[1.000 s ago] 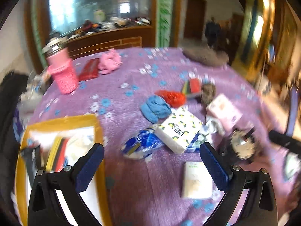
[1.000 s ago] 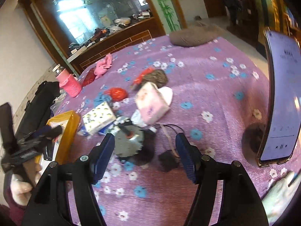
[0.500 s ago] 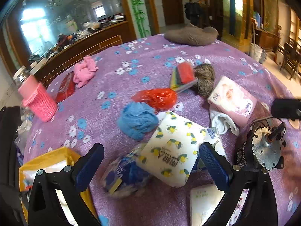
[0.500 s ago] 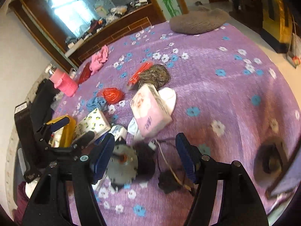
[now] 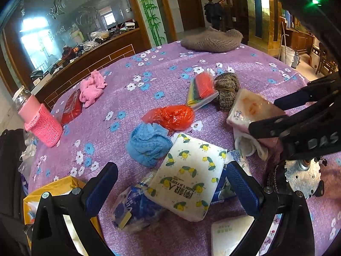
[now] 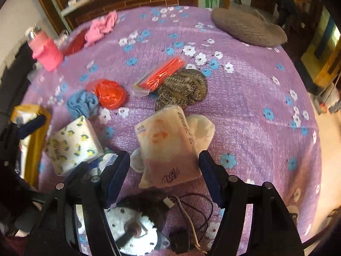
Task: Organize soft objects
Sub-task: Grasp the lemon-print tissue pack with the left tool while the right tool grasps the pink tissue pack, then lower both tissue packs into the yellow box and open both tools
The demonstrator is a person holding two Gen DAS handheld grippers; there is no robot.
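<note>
Low in the right wrist frame, the right gripper [image 6: 164, 170] had swung from the metal motor [image 6: 136, 230] to straddle the pink soft tissue pack [image 6: 168, 145], fingers wide and not yet pressing. At lower centre of the left view, the left gripper [image 5: 170, 183] hung wide over the lemon-print tissue pack [image 5: 187, 179]; both grasps looked imminent.

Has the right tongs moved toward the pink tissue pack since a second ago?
Yes. The right tongs now straddle the pink tissue pack, having come forward past the metal motor.
</note>
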